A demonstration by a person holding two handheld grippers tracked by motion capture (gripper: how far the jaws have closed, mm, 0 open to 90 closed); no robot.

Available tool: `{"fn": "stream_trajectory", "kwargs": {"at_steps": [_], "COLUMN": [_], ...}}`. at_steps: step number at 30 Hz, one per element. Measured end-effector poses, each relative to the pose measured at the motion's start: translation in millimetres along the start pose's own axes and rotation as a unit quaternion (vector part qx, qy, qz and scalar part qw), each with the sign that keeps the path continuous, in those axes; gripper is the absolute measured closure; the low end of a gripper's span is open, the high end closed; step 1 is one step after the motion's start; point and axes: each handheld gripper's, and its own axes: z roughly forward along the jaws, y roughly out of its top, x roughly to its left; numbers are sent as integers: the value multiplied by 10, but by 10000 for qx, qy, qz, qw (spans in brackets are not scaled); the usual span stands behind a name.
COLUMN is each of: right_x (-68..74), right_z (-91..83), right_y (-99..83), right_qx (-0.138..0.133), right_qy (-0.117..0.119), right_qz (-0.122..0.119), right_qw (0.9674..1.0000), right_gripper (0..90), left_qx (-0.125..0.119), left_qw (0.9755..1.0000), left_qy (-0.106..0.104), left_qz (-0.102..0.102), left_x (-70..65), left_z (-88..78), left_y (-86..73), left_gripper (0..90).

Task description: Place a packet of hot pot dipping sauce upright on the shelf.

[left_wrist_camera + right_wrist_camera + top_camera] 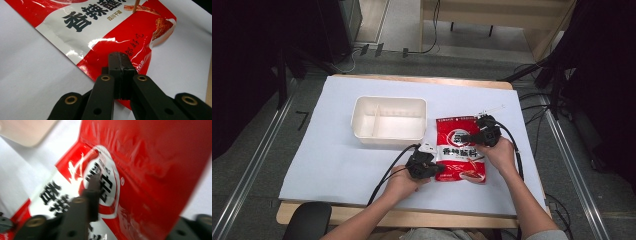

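Note:
A red and white snack packet (pixel 460 150) lies flat on the white table cover, just in front of and to the right of a white bin. My left gripper (pixel 432 167) is at the packet's near left edge. In the left gripper view its jaws are shut together (pixel 120 61), and their tips lie over the red edge of the packet (pixel 105 37), which stays flat. My right gripper (pixel 479 134) hovers over the packet's far right part. In the blurred right gripper view its jaws stand wide apart (pixel 147 202) above the packet's round logo (pixel 105 182), with no pad pressing on it.
A white plastic bin (pixel 389 131) with one divider stands behind the packet at the table's middle. The white cover (pixel 332 150) spreads to the left. The table's wooden front edge (pixel 412 217) is near the person's forearms. Cables trail from both grippers.

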Motion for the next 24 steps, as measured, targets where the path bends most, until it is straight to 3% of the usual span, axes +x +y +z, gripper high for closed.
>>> {"fn": "stream_trajectory", "kwargs": {"at_steps": [3,4,6,10,13,16,20,24], "right_x": [69,80,96,121,135,145,194,238], "right_z": [-45,-51,-61,-100,-163,-206,-332,-419], "right_y": [10,13,21,41,60,67,82,90], "right_qx": [-76,-74,-72,-52,-108,-169,-271,-309], "right_qy": [-70,-58,-31,-6,50,112,204,355], "right_qz": [-114,-130,-99,-82,-91,-86,-155,-142], "right_qw": [9999,9999,9999,10000,9999,9998,9993,9988], "right_gripper": [878,900,900,900,900,900,900,900], "left_qx": [31,29,82,330,352,257,151,127], "left_qw": [9999,9993,9986,9987,9990,9987,9988,9988], "left_qy": [-51,-247,-359,-363,-288,-413,-469,-473], "left_qz": [-90,-285,-391,-165,-25,-134,16,100], "left_x": [11,40,52,37,40,56,63,68], "left_z": [-5,-5,-8,-43,-91,-150,-290,-391], "left_y": [4,10,26,71,79,93,129,133], "left_gripper": [878,844,796,713,694,668,593,572]}}
